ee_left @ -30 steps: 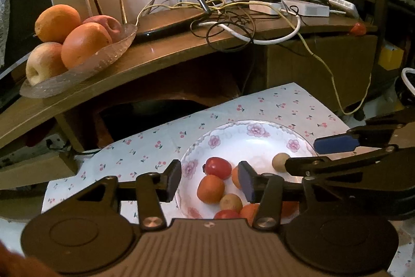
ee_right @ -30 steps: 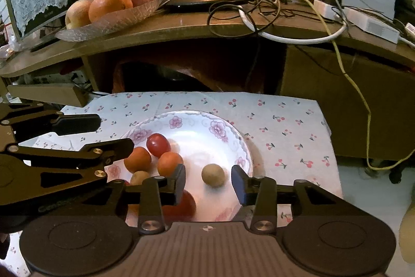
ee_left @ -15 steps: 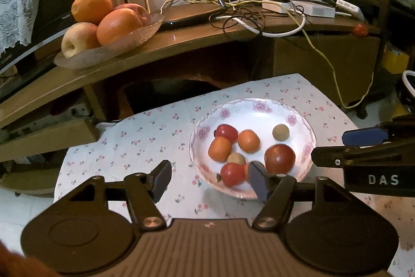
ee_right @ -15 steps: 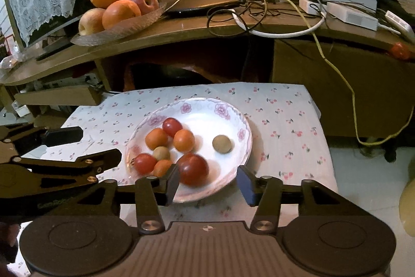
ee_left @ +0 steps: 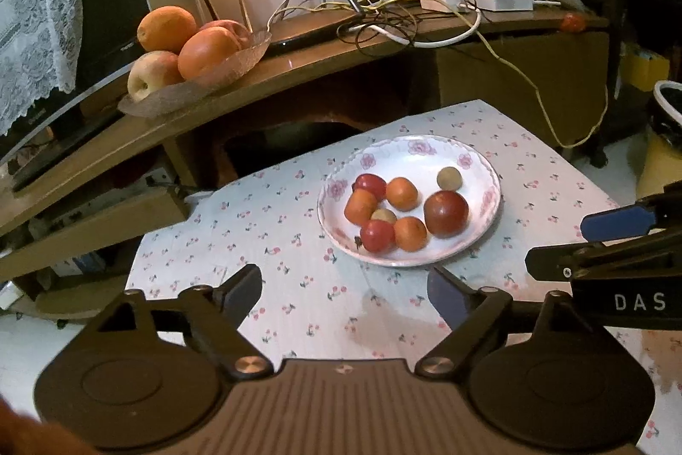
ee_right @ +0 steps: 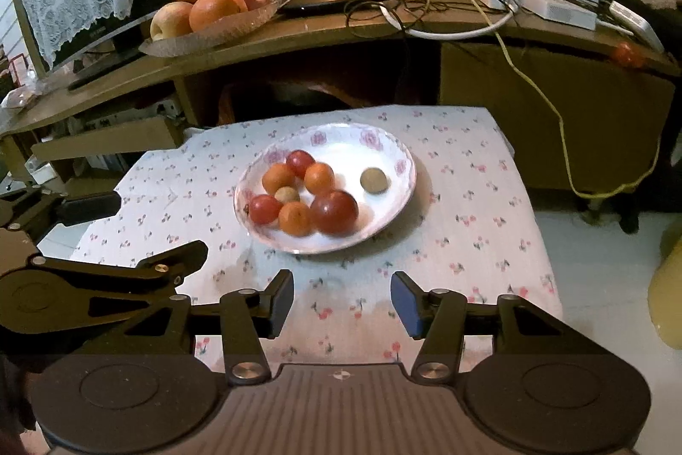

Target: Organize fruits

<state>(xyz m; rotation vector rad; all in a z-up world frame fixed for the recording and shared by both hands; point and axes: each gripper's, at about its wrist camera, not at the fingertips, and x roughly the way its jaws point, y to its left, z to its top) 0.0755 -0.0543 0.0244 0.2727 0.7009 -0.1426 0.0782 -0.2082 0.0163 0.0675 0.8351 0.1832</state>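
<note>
A white floral plate (ee_left: 477,163) (ee_right: 396,152) sits on a cherry-print cloth and holds several small fruits: a large red one (ee_left: 446,212) (ee_right: 334,212), small orange ones (ee_left: 401,193) (ee_right: 319,178), red ones (ee_left: 377,236) (ee_right: 265,209) and a brownish one (ee_left: 449,179) (ee_right: 374,180). My left gripper (ee_left: 345,293) is open and empty, back from the plate's near edge. My right gripper (ee_right: 342,303) is open and empty, also short of the plate. Each gripper shows at the side of the other's view.
A glass dish (ee_left: 238,65) (ee_right: 238,24) with large oranges and apples stands on the wooden shelf behind. A router and tangled cables (ee_left: 383,24) (ee_right: 409,3) lie on the shelf. A yellow cable (ee_right: 554,114) hangs at the right. A small red fruit (ee_left: 571,23) sits at the shelf's right end.
Both grippers have pulled back and up from the plate, and their jaws have opened wider. The large red fruit, hidden under the grippers before, now shows on the plate.
</note>
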